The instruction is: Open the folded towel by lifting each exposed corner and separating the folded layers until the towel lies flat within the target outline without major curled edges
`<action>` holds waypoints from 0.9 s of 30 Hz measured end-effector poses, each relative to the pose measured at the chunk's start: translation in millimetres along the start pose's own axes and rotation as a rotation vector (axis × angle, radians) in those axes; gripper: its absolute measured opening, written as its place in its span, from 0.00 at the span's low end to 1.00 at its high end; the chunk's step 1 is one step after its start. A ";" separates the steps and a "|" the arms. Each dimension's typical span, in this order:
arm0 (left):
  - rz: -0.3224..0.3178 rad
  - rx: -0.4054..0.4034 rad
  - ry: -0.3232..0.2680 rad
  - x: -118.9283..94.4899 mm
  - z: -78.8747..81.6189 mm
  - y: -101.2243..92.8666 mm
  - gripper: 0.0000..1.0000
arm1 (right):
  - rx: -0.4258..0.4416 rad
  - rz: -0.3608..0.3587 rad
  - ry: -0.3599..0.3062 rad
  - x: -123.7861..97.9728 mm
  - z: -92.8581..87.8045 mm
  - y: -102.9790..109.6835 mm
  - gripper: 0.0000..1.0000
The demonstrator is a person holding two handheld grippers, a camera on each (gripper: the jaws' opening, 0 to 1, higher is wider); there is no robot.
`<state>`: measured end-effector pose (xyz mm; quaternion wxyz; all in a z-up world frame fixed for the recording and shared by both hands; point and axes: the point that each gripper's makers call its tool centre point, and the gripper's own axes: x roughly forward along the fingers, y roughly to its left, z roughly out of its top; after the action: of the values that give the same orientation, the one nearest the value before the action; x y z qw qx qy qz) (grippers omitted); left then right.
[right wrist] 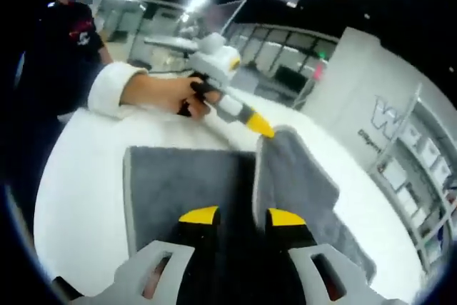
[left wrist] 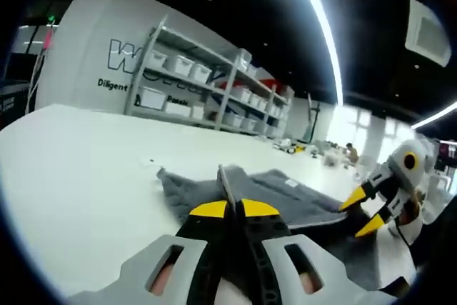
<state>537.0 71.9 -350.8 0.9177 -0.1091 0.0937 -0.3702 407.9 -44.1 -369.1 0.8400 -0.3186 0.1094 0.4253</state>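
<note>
Towel (right wrist: 193,183), grey, lies part-unfolded on the white table (left wrist: 71,169). Left claw (left wrist: 230,208) is clamped on a raised fold of the towel, pinched upright between its yellow tips. Right claw (right wrist: 243,218) stands apart, low over the flat layer, the lifted flap's edge running away between its jaws. Judgement: the flap must go over rightward, and the left claw already has it.

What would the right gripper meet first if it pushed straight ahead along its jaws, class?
Probably the grey towel. The right gripper points over its flat layer, beside the raised fold the left gripper is pinching. Depth is unclear, so it may skim above the cloth.
</note>
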 end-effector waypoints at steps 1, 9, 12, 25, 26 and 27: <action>0.000 0.001 -0.001 0.5 -0.3 2.2 0.05 | -0.008 -0.034 0.015 -5.5 -5.7 -3.2 0.26; -0.002 0.037 -0.029 1.2 15.3 18.5 0.01 | 0.005 -0.281 0.012 -57.5 -27.7 -23.8 0.37; -0.016 -0.036 -0.061 -1.9 21.0 23.6 0.01 | 0.128 -0.291 -0.024 -66.4 -32.8 -28.7 0.47; -0.021 -0.149 0.023 2.9 -3.0 1.1 0.24 | 0.447 -0.209 -0.103 -67.0 -61.5 -32.8 0.46; -0.030 -0.163 0.027 4.6 -3.7 -2.8 0.27 | 0.501 -0.200 -0.124 -66.6 -61.3 -32.4 0.49; -0.040 -0.174 0.025 6.5 -2.5 -4.1 0.29 | 0.548 -0.195 -0.146 -66.7 -61.2 -33.2 0.51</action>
<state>538.2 64.2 -352.6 0.8959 -0.1857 0.1346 -0.3804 398.4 -140.0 -371.3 0.9372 -0.0578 0.1284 0.3191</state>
